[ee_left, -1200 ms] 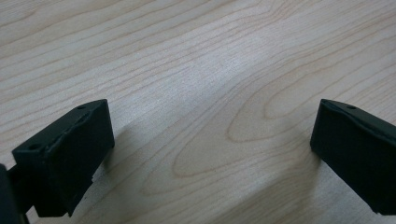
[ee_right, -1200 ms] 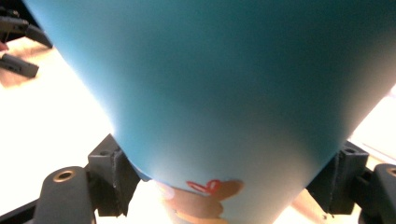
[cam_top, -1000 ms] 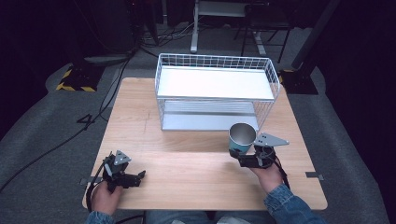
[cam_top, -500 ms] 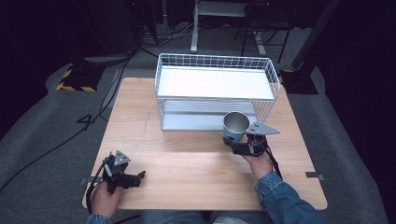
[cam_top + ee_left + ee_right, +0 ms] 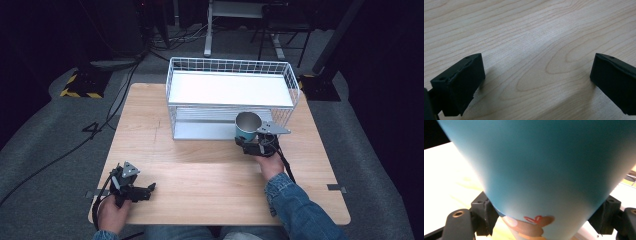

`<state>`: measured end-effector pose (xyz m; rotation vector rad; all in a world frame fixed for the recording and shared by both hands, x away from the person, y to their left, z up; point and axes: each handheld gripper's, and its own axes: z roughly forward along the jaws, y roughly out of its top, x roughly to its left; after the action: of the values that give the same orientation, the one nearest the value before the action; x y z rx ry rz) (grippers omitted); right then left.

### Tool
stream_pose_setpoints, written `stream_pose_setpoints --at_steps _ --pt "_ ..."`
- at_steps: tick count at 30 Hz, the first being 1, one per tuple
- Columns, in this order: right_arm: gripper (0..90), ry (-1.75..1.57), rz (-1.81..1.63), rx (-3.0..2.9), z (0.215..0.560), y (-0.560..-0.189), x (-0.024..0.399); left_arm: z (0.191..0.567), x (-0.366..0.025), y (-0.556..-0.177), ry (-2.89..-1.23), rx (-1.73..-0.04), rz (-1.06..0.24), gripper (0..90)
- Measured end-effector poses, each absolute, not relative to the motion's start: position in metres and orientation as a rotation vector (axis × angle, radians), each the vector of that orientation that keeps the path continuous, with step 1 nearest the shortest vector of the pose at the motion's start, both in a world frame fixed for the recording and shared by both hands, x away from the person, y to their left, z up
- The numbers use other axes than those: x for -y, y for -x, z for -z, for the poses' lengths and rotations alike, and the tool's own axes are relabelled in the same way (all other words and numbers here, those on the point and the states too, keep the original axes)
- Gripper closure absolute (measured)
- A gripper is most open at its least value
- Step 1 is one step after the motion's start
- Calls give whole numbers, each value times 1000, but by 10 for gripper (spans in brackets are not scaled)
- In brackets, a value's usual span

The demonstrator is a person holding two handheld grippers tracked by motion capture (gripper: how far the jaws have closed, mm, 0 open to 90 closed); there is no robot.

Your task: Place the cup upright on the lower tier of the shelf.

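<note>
A teal cup [image 5: 247, 127] with a metal-looking inside is held upright just above the table, in front of the white wire rack [image 5: 230, 94]. My right gripper [image 5: 248, 143] is shut on the cup, whose teal wall [image 5: 544, 167] crowds the right gripper view, with a small brown and red print low on it. The cup sits at the mouth of the rack's lower shelf [image 5: 210, 129]. My left gripper [image 5: 148, 190] rests low over the table's near left corner, open, with bare wood [image 5: 534, 62] between its jaws.
The wooden table [image 5: 200, 170] carries the two-level wire rack at its far middle. The rack's white top shelf [image 5: 230, 89] holds nothing. Dark floor, cables and a yellow-black striped block [image 5: 80, 85] lie beyond the table.
My right gripper has carried the cup away from me and a little left, up to the front of the rack's lower shelf. The left gripper has stayed put.
</note>
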<state>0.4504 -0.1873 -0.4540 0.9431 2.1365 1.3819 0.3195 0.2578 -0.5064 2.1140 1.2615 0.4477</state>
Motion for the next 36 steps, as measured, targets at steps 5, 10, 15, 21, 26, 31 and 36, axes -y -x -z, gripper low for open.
stream_pose_setpoints --at_steps 5,10,15,21,26,31,36 --pt "234 -954 -1387 -2103 460 -460 179 506 -258 -320 -2114 -1261 -449 1" --pt "234 -974 -1364 -2069 470 -470 171 506 -258 -319 -2113 -1262 -447 1" --pt "235 -982 -1322 -2048 471 -480 159 506 -258 -319 -2115 -1262 -448 1" --pt "235 -967 -1311 -2057 474 -489 139 506 -258 -320 -2115 -1260 -449 1" --pt "234 -960 -1321 -2059 478 -495 124 506 -258 -320 -2114 -1260 -449 1" --pt "234 -976 -1322 -2053 481 -501 115 506 -258 -319 -2114 -1264 -450 1" --pt "234 -993 -1304 -2042 484 -508 112 506 -258 -320 -2113 -1268 -449 1"
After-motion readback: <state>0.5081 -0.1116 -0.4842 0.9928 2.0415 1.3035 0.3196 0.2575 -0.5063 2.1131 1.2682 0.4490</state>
